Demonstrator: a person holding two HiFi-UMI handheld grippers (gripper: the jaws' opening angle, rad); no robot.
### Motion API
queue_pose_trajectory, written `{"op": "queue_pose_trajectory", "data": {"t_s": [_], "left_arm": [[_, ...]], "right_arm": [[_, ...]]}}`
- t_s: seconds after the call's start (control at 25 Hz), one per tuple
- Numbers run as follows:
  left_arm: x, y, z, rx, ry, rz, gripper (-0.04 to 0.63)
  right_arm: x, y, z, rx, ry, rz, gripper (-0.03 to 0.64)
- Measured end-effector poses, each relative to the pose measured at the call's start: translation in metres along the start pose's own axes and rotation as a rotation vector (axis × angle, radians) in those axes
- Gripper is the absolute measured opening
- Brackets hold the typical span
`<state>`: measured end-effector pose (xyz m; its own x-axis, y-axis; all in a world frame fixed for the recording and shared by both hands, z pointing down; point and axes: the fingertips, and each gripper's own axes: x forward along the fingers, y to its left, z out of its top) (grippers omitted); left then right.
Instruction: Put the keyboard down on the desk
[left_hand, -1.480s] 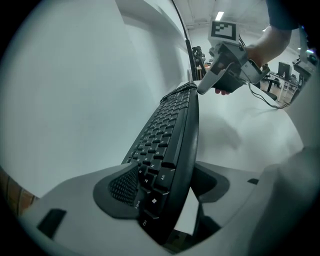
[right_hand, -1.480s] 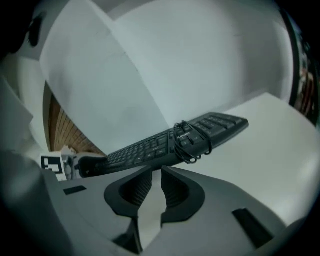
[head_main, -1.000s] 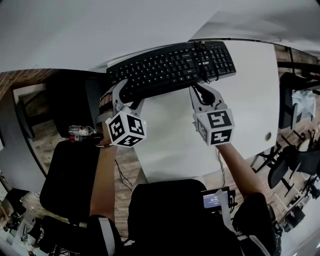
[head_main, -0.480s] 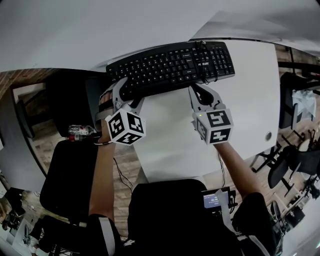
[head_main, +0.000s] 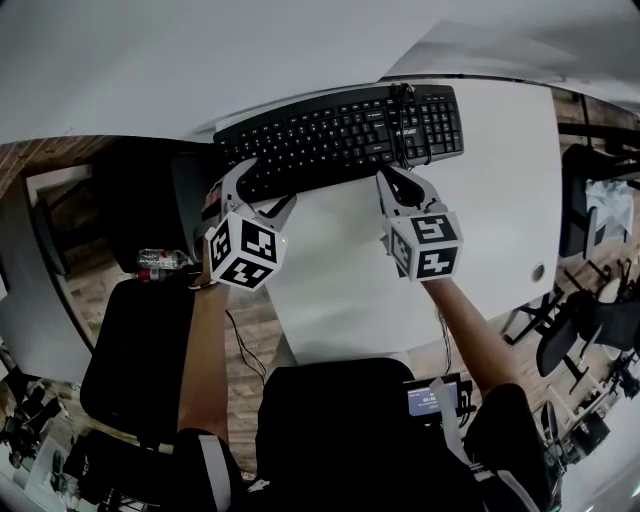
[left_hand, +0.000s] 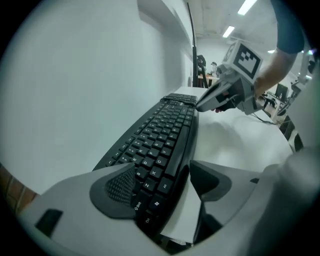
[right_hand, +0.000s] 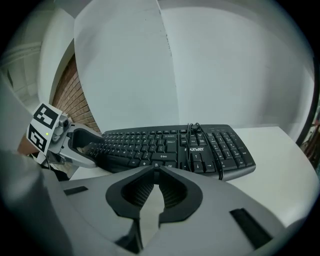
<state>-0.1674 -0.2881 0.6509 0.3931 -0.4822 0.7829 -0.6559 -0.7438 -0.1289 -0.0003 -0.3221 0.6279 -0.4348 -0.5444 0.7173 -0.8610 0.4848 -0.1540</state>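
Tabletop (head_main: 480, 200), white and mostly bare, takes up the middle of the head view and meets a pale wall at its far edge. A black keyboard (head_main: 340, 135) lies along that far edge, keys up, its left end at the tabletop's left corner and its number pad toward the right. Only the head view shows its whole length.

The left hand-held gripper (head_main: 255, 190) is at the keyboard's left front corner. Its own view shows the jaws wide apart with that corner between them (left_hand: 162, 177). One pad (left_hand: 115, 185) hangs over the bottom-row keys. The other pad (left_hand: 210, 180) sits off the front edge, with a strip of white tabletop showing between it and the keyboard, so it spans the corner without pinching it.

The right hand-held gripper (head_main: 392, 180) points at the keyboard's front edge near the middle, just short of it. Its view shows the jaws (right_hand: 155, 192) drawn almost together, with only a thin slit of tabletop between them and nothing held. That view also shows a brick wall (right_hand: 75, 100) behind the left hand-held gripper (right_hand: 97, 147), which the left gripper view does not.

A thin black cable (head_main: 405, 120) is looped across the keys beside the number pad, and it is clearest in the right gripper view (right_hand: 200, 145)
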Motion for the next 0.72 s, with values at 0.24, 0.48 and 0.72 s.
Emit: {"op": "queue_pose_trajectory", "data": {"t_s": [0.24,0.48,0.72], "left_arm": [[-0.003,-0.001,-0.001,-0.017,-0.013,-0.001,0.356],[-0.021,-0.003,0.005,-0.051,-0.043,0.023,0.297],[-0.055,-0.006,0.026,-0.104,-0.105,0.075,0.205]], "right_arm": [[-0.002,0.003,0.001,0.008,-0.005,0.005,0.061],[-0.012,0.006,0.008,0.007,-0.026,0.013,0.061],[-0.035,0.015,0.036,0.002,-0.082,0.026,0.061]]}}
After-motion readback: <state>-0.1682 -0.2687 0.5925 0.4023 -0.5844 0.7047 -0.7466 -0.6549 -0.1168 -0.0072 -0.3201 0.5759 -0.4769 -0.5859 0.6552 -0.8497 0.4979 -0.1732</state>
